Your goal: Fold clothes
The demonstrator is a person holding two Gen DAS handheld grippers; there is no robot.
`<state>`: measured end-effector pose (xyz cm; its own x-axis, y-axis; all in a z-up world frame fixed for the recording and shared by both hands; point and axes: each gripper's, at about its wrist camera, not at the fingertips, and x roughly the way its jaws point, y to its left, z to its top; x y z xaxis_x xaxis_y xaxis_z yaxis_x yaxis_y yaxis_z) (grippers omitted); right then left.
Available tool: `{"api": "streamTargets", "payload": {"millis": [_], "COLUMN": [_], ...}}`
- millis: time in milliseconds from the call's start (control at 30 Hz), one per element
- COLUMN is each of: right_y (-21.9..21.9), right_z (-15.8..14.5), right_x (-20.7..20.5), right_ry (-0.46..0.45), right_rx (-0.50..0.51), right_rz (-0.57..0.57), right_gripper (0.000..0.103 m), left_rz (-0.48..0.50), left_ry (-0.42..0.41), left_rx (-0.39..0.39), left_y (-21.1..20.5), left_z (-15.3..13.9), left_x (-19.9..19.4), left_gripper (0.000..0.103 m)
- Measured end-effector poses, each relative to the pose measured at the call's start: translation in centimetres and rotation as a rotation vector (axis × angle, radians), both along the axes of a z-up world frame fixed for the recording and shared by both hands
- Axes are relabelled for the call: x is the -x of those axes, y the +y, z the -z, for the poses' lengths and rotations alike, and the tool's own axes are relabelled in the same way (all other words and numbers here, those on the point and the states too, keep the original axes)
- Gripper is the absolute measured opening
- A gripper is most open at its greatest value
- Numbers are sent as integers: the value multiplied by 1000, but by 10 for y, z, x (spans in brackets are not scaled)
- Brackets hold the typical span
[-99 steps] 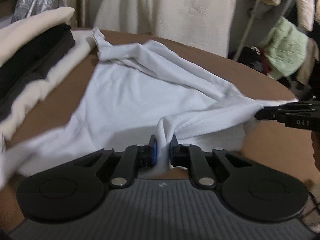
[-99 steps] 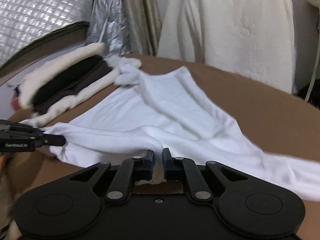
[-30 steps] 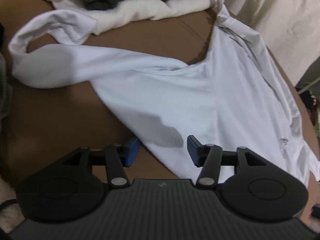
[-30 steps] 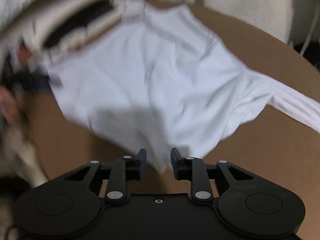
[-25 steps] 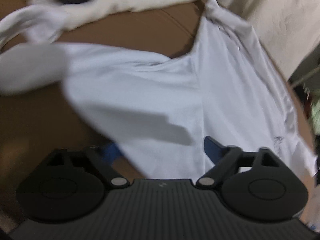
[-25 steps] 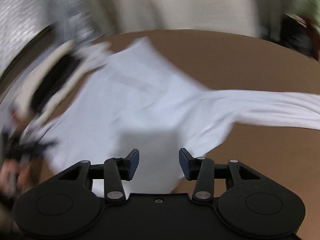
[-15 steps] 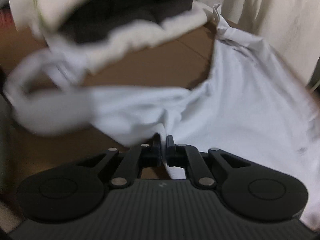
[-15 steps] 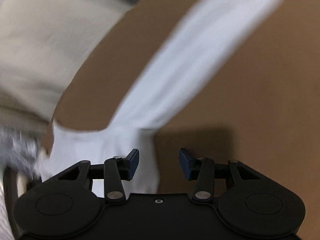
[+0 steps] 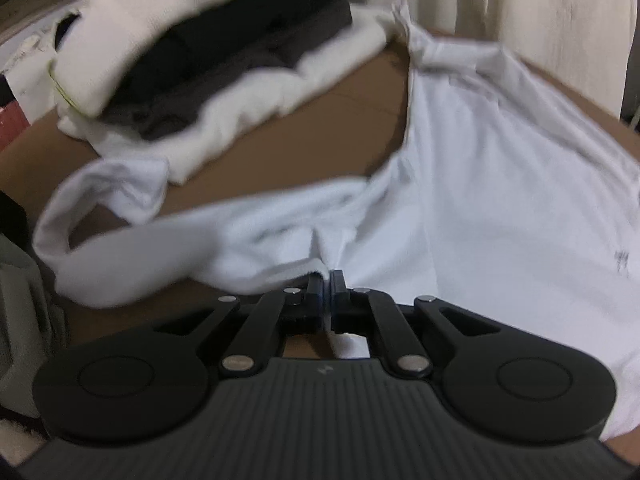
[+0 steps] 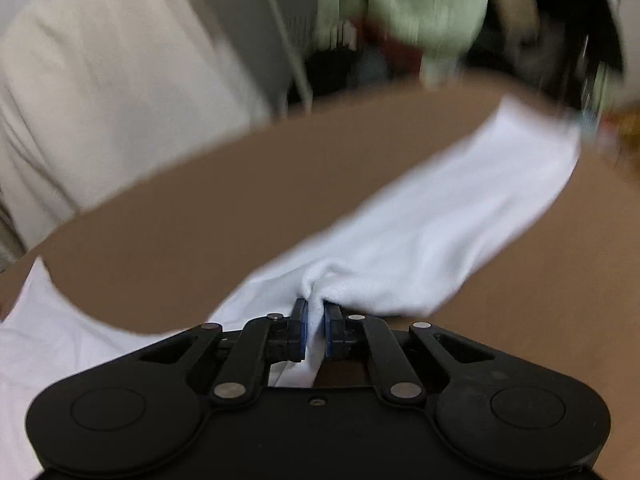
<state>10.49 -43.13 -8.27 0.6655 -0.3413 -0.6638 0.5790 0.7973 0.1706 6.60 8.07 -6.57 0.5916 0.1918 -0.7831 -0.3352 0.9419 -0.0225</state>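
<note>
Left tongs [image 9: 329, 280]: we see them pressed together, pinching a bunched fold of the shirt [image 9: 500, 216] right at their tips.

Right tongs [image 10: 315, 312]: also pressed together, with a ridge of the same shirt [image 10: 420, 248] gathered between their blue pads [image 10: 301, 320].

Shirt: white, lying on the brown worktop [image 9: 312, 136]. From the left tongs we see its body spread ahead and to the right, with a small dark print near the right edge. A sleeve [image 9: 132, 236] runs off to the left of these tongs and loops back on itself.

Other sleeve: from the right tongs we see a long white sleeve [image 10: 500, 184] stretching ahead and to the right, up to the worktop [image 10: 240, 216] edge. More white cloth lies to their left.

Stack [image 9: 208, 56]: ahead and left of the left tongs, we see folded cream and dark clothes piled up, blurred, resting on the worktop. The looped sleeve end lies just beside it.

Background: beyond the worktop hangs pale cloth [image 10: 100, 80]. A green garment [image 10: 404, 8] shows ahead of the right tongs, blurred.
</note>
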Motion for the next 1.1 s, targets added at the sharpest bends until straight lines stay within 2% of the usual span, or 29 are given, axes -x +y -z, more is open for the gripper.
{"api": "streamTargets", "payload": {"millis": [67,100,233,267,333,433,500,533,600,633,667,767,833,933,1000,1033,1100], "right_y": [9,5,-22,-22,-15,-4,-1,-1,-3,-4,-1,9,34,92,134,154,182], "right_z": [-14,-15,10,14,19,9,7,6,2,-2,-11,-38,-57,-68,-66,-61,-43], "right_x": [5,6,6,8,9,7,10,11,14,17,24,46,62,81,90,92,91], "right_ry": [-7,-12,84,99,123,116,120,139,186,202,174,84,-25,-131,-162,-148,-85], "right_rx": [168,146,-26,-26,43,203,235,258,331,366,357,322,230,194,149,77,-155], "right_rz": [40,36,105,115,102,73,69,91,175,218,209,167,-17,-370,-618,-733,-907], "right_gripper": [3,3,3,3,3,3,4,8,25,35,39,42,44,48,49,51,51], "left_rz": [2,3,8,5,-4,2,9,10,-7,-24,-36,-77,-75,-57,-42,-40,-37], "left_ry": [13,20,46,45,44,56,63,63,61,61,60,66,56,28,6,7,13], "left_rx": [-1,-1,-2,4,17,-5,-25,-26,2,30,58,150,257,442,636,690,788], "left_y": [-1,-1,-3,-2,1,-2,-4,-4,0,4,7,19,25,32,38,39,39], "left_z": [2,3,8,8,8,10,10,10,8,6,6,8,8,13,21,24,31], "left_x": [-2,-2,-6,-5,-6,-8,-8,-8,-6,-4,-2,5,12,21,23,23,24], "left_gripper": [3,3,3,3,3,4,5,5,11,22,33,40,40,40,40,40,40]}}
